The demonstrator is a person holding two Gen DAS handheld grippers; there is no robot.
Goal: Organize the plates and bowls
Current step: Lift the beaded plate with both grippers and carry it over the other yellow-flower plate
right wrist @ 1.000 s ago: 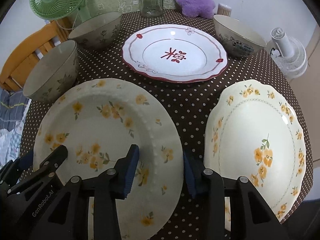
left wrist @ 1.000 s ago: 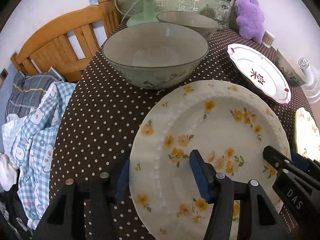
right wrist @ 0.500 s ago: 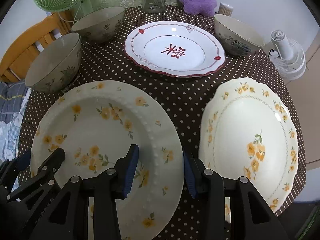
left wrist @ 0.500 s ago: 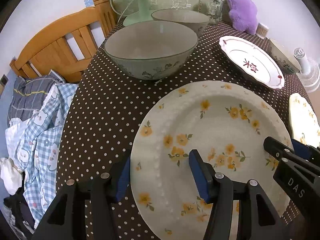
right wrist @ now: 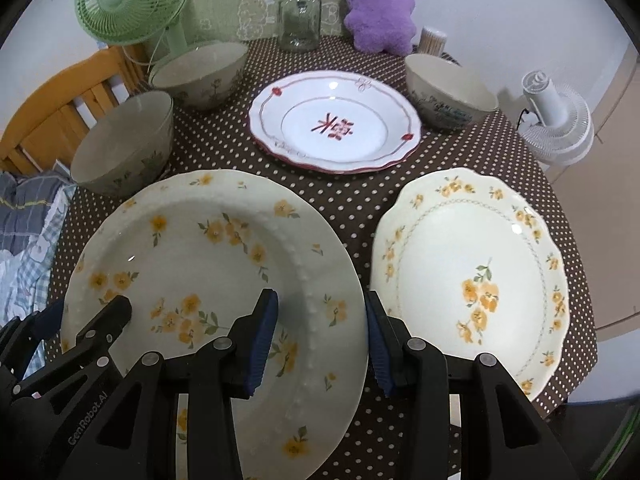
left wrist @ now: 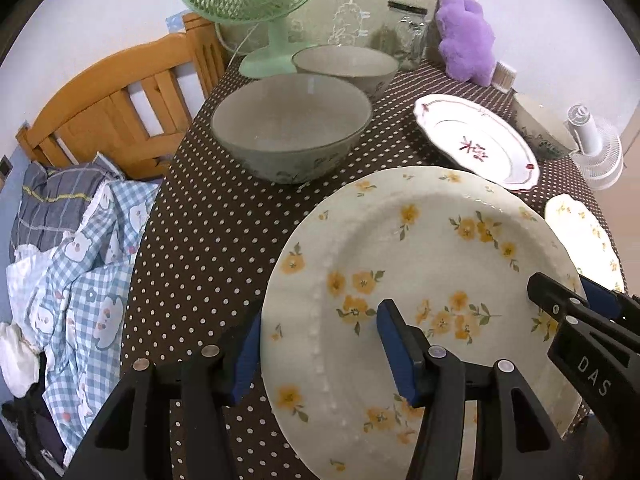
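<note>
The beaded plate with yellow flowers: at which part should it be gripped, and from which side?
Grip the beaded plate at its thin raised rim, on the near edges, left and right. It seems lifted, and each open gripper already straddles a rim: left gripper, right gripper. One finger goes over, one under.

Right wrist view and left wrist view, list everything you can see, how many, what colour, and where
Big plate: one, cream with yellow flowers, near left, straddled by both grippers.
Scalloped plate: one, cream with yellow flowers, near right.
Red-trimmed plate: one, white, centre back.
Bowls: three, grey-green; two at left, one at right back.
Jar: one, clear glass, back edge.
Plush toy: one, purple, back.
Green fan: one, back left.
White fan: one, off the right edge.
Tablecloth: brown, white dots.
Chair: one, wooden, left.
Left gripper: black, blue pads, open.
Right gripper: same, open.
</note>
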